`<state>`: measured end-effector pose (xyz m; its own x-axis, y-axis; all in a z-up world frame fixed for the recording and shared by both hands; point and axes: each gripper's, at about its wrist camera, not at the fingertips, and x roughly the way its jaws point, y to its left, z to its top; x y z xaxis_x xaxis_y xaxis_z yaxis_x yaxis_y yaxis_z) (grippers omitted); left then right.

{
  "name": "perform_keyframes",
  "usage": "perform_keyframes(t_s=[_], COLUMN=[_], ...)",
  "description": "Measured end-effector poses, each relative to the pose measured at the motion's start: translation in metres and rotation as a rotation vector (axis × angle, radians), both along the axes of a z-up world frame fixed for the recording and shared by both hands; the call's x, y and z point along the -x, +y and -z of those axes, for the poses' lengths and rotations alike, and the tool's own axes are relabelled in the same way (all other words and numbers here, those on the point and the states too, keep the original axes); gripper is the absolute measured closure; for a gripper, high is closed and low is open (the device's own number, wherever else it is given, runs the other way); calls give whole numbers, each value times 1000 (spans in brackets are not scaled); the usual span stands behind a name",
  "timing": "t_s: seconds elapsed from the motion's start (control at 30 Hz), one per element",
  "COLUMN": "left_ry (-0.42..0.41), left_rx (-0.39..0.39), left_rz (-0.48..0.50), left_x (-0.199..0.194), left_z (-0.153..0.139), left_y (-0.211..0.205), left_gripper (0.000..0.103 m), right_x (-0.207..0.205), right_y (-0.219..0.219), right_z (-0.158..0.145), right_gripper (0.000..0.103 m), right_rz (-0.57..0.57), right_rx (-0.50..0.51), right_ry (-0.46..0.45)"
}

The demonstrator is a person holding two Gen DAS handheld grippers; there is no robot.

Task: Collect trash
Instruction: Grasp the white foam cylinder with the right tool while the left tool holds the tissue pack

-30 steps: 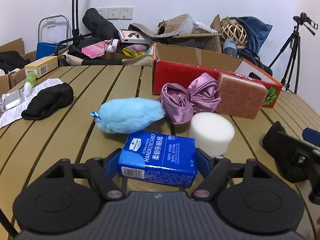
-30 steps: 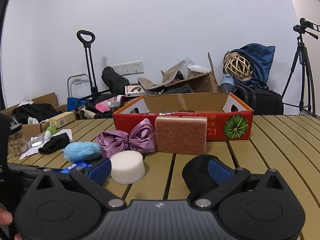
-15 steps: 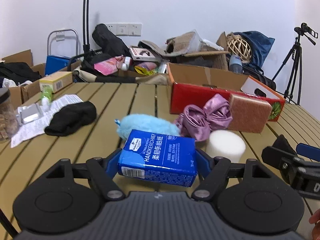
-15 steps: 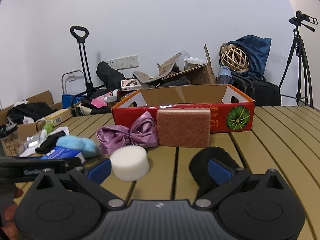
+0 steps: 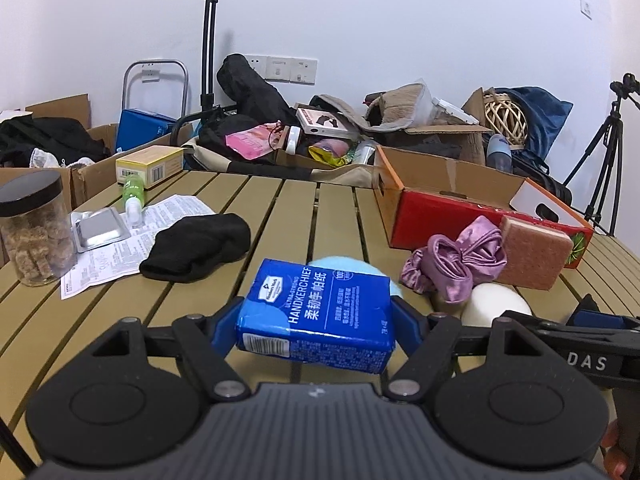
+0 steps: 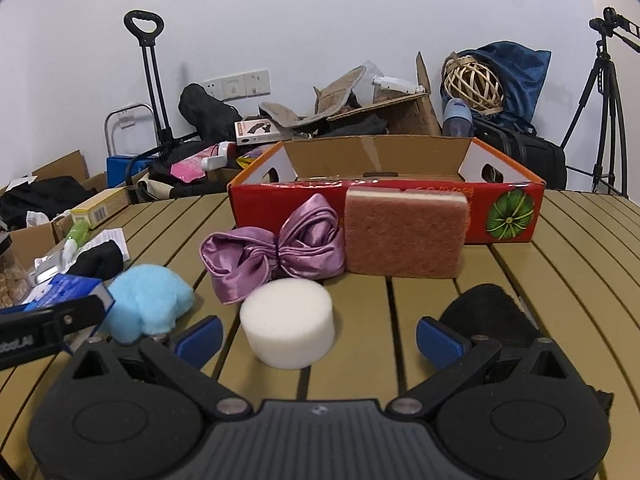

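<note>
My left gripper point(image 5: 314, 322) is shut on a blue handkerchief tissue pack point(image 5: 320, 316) and holds it above the slatted table; the pack also shows at the left of the right wrist view point(image 6: 68, 286). My right gripper point(image 6: 318, 336) is open and empty, with a white foam cylinder point(image 6: 289, 324) just ahead between its fingers. A red cardboard box point(image 6: 400, 184) stands open behind. A pink sponge point(image 6: 404, 236) and a purple satin bow point(image 6: 276, 248) lean against it. A blue fluffy puff point(image 6: 146, 304) lies to the left.
A black cloth point(image 5: 198, 246), a paper sheet point(image 5: 132, 236), a blister pack point(image 5: 98, 228) and a jar point(image 5: 34, 228) lie at the table's left. Another black cloth point(image 6: 492, 316) lies by my right finger. Boxes, bags and a tripod point(image 6: 600, 92) crowd behind the table.
My left gripper has lifted the tissue pack off the table and tilted up, so the puff is now mostly hidden behind it. My right gripper has moved forward toward the white foam cylinder.
</note>
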<state>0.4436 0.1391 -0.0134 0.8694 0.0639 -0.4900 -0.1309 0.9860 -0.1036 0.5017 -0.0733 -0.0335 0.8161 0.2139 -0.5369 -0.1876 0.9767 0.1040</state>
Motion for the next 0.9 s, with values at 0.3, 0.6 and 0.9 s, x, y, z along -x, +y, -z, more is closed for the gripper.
perform_keyframes(t_s=[0.3, 0.6, 0.9], left_ry=[-7, -3, -11], left_rx=[18, 42, 54], left_rz=[-26, -42, -59], left_x=[4, 5, 9], left_z=[-3, -4, -8], left_y=[17, 28, 33], left_gripper=[27, 27, 27], right_x=[-13, -26, -36], right_y=[23, 34, 34], right_z=[4, 8, 13], right_gripper=[1, 8, 37], right_rz=[3, 1, -7], right_rx=[55, 82, 51], right_ry=[25, 61, 100])
